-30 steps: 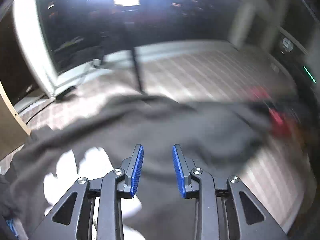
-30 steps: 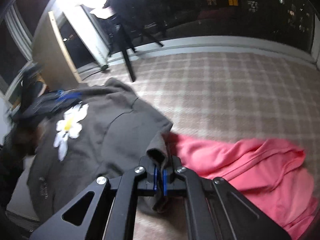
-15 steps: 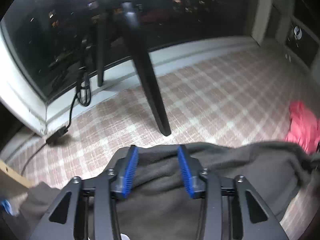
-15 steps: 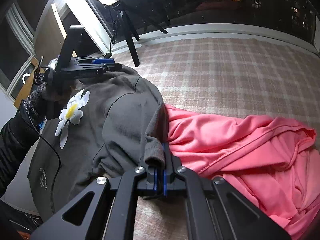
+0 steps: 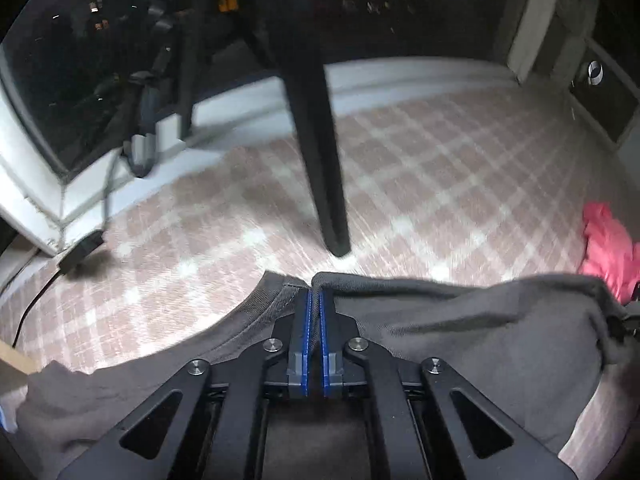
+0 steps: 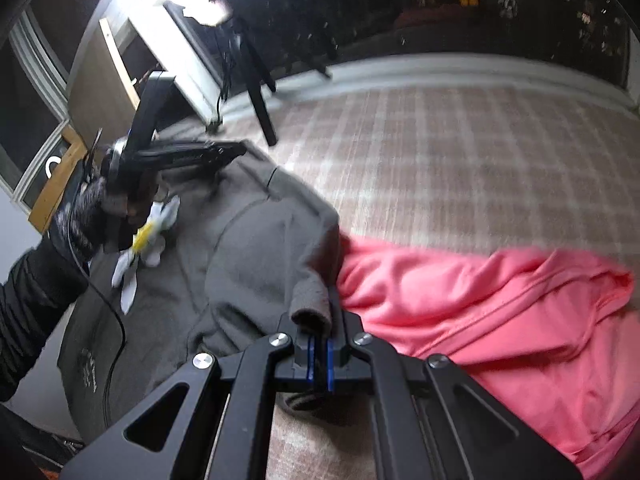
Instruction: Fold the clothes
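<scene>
Garment: grey sweatshirt [image 6: 256,248] with a white flower print [image 6: 144,248], spread on the plaid-covered surface [image 6: 460,152], its right part overlapping the pink garment [image 6: 480,304].
Left gripper [image 5: 315,304]: jaws together, clamped on the sweatshirt's far edge just beside the neckline curve [image 5: 256,312].
Right gripper [image 6: 318,340]: jaws together, clamped on a bunched fold of grey cloth that looks like a sleeve cuff [image 6: 312,300].
Key relation: the cloth runs slack from one pinch to the other across the person's front; in the left view the other pinch lies far right, near the pink garment [image 5: 608,248]. The body of the sweatshirt hangs back toward the person from both jaws.
Long axis: from collar edge to cuff, roughly left to right.
Nearer hand: the left is at the collar, the right at the sleeve; each is already on its own end.
Judged step: with both ends held, a lift or carry of the sleeve across the body looks likely, though the fold line is not settled by these views.
Change from 0.5 s ago: the left jaws were apart straddling the collar edge; now they are pinched on it. The right pinch is unchanged.
Nearby: a black tripod leg [image 5: 320,140] stands just beyond the collar.
</scene>
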`<action>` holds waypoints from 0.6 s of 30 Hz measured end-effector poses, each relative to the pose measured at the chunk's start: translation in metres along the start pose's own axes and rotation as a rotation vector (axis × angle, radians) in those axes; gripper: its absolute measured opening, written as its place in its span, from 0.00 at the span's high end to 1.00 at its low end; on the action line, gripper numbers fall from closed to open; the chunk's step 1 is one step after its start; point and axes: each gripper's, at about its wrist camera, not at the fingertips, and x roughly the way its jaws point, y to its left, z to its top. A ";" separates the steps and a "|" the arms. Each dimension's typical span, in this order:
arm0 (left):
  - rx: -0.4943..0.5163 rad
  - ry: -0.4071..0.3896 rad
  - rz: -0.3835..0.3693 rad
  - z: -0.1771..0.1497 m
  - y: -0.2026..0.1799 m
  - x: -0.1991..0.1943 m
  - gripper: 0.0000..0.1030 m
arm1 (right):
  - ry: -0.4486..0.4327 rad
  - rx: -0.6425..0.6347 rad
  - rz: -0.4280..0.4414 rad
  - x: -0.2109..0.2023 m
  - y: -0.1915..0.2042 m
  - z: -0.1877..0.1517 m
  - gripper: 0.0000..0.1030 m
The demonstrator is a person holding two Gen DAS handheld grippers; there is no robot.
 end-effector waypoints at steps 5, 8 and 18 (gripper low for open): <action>-0.070 -0.062 0.033 0.002 0.006 0.004 0.96 | -0.021 0.034 -0.039 -0.003 -0.013 0.007 0.97; -0.051 -0.028 0.050 0.003 0.001 0.024 0.88 | -0.001 0.077 -0.044 0.004 -0.027 0.004 0.97; -0.015 -0.096 0.068 0.006 -0.008 -0.017 0.63 | -0.050 0.059 -0.026 -0.008 -0.021 0.018 0.97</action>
